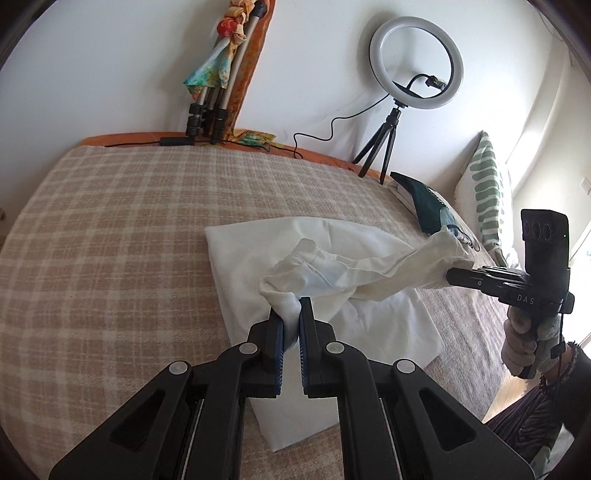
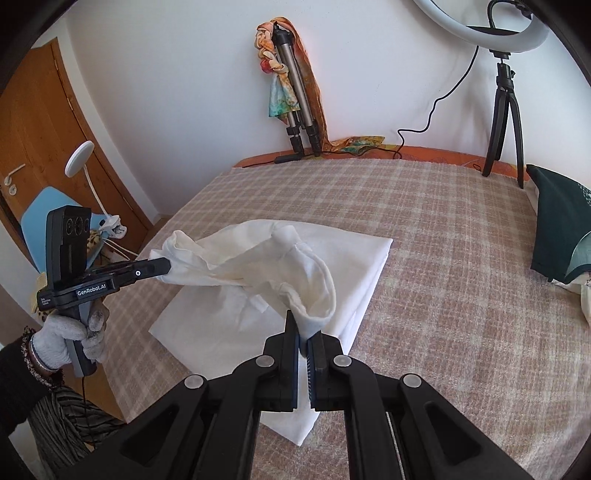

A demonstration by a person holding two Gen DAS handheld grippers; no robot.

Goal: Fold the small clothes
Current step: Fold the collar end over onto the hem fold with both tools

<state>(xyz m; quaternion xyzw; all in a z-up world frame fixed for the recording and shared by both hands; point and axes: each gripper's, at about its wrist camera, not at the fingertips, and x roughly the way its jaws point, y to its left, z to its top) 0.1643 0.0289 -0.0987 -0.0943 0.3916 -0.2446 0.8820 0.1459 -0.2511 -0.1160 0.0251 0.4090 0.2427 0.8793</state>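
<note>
Both tongs pinching white garment (image 1: 332, 269) | left tongs (image 1: 291, 314) | right tongs (image 2: 304, 332) | above white cloth (image 2: 354, 258)

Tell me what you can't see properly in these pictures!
- Left wrist view: the white garment is bunched up, so its kind stays unclear.
- Right wrist view: the ring light is cut off by the top edge.
- Both views: the folded white cloth is partly hidden by the left gripper and right gripper.
</note>
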